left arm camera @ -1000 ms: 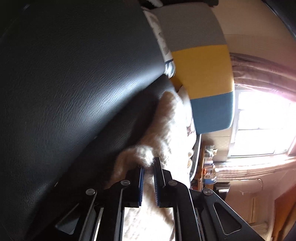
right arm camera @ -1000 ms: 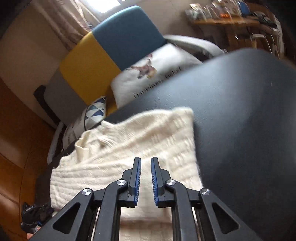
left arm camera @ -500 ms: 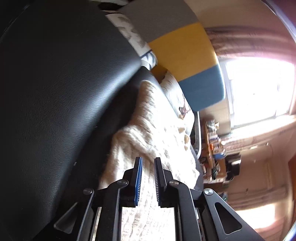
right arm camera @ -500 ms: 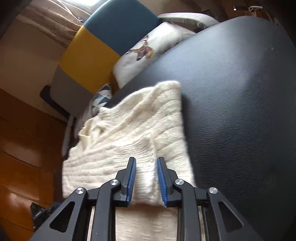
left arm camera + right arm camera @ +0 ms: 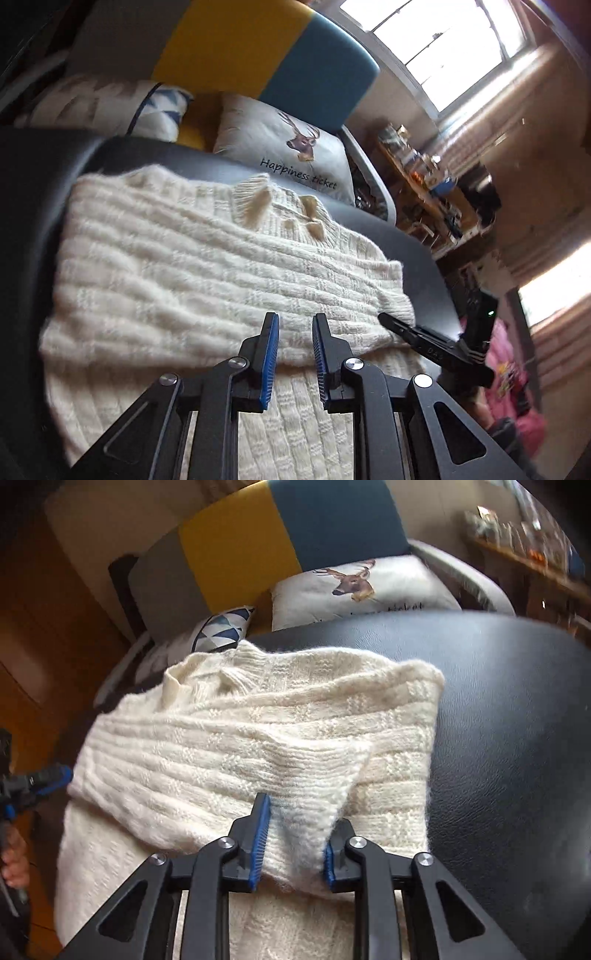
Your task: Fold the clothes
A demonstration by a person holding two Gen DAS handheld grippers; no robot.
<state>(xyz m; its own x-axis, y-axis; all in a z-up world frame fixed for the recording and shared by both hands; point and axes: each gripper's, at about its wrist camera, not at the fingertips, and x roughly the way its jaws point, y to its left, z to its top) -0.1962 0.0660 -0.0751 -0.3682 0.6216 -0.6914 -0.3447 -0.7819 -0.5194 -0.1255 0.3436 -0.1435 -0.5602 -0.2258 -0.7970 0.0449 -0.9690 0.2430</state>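
The sweater [image 5: 258, 738] lies crosswise on the black seat [image 5: 517, 720], dead ahead. My right gripper [image 5: 295, 834] stands parted around its sleeve tip — my left gripper [image 5: 294, 345], slightly open, holds nothing.

The white pillow [image 5: 284, 147] with the deer picture is showing dark slanted words, "Happiness ticket", under the deer's head. In the right wrist view the black surface [image 5: 498, 701] is hiding most of those words. Tiny marks on the other gripper's arm are too small to read.
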